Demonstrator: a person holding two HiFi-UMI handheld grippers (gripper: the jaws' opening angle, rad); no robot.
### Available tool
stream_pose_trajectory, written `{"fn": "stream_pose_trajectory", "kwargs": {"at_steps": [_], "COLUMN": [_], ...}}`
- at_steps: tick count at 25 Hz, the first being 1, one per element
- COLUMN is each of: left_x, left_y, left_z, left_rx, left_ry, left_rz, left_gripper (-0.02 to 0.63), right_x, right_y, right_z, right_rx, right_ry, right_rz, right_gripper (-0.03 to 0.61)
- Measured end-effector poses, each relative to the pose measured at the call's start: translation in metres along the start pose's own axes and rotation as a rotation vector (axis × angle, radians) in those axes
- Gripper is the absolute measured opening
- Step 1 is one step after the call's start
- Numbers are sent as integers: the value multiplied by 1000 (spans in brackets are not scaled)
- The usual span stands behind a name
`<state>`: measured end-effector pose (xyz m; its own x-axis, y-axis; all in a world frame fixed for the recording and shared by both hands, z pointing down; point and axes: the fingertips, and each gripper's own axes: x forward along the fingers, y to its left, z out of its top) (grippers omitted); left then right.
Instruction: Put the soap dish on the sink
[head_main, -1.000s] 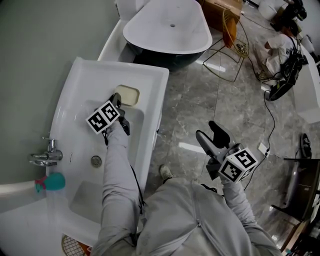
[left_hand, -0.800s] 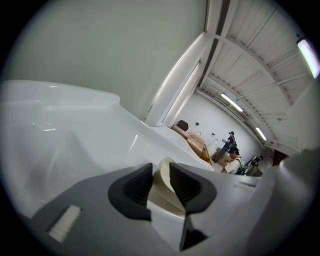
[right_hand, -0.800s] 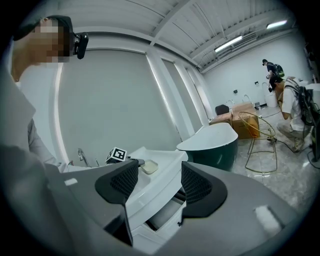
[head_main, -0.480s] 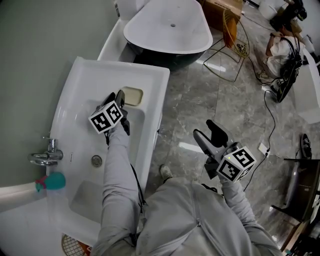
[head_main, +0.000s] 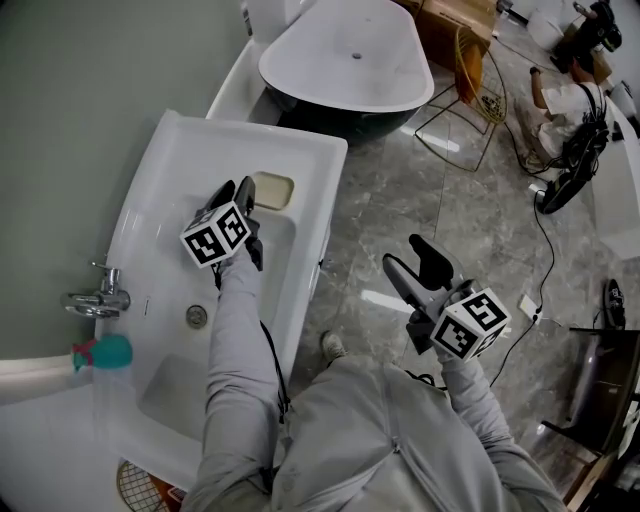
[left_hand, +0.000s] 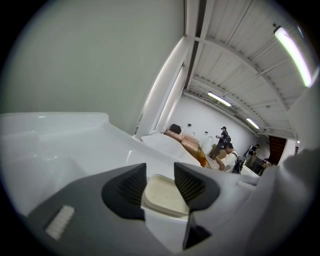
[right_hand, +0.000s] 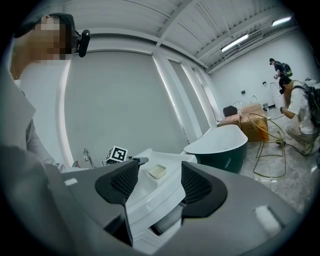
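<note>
A cream soap dish (head_main: 272, 190) rests on the white sink's (head_main: 180, 150) flat rim, just ahead of the left gripper (head_main: 235, 190), jaws apart. The right gripper (head_main: 407, 253) hangs open, empty, above the marble floor (head_main: 400, 190).

Cannot see the far end of the bathtub (head_main: 345, 55), cut by the top edge, nor the soap dish (left_hand: 162, 196) sides behind the left gripper (left_hand: 160, 176).
</note>
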<state>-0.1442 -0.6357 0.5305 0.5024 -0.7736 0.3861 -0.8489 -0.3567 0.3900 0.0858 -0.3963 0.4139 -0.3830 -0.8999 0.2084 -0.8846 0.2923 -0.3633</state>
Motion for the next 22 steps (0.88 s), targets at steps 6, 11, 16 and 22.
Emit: {"fn": "stream_pose_trajectory", "kwargs": {"at_steps": [6, 11, 16, 22], "left_x": [-23, -50, -81, -128], "left_y": [-22, -38, -54, -85], "left_z": [12, 19, 20, 14], "left_rx": [25, 71, 122, 178], "left_ry": [-54, -98, -127, -172], "left_rz": [-31, -45, -40, -59], "left_gripper": [186, 189, 198, 202], "right_x": [-2, -5, -11, -18], "right_y": [3, 11, 15, 26], "right_z": [5, 9, 9, 16], "right_rx": [-7, -16, -25, -38], "right_ry": [-19, -33, -48, -64], "right_rz": [30, 50, 96, 141], "right_gripper": [272, 272, 272, 272]}}
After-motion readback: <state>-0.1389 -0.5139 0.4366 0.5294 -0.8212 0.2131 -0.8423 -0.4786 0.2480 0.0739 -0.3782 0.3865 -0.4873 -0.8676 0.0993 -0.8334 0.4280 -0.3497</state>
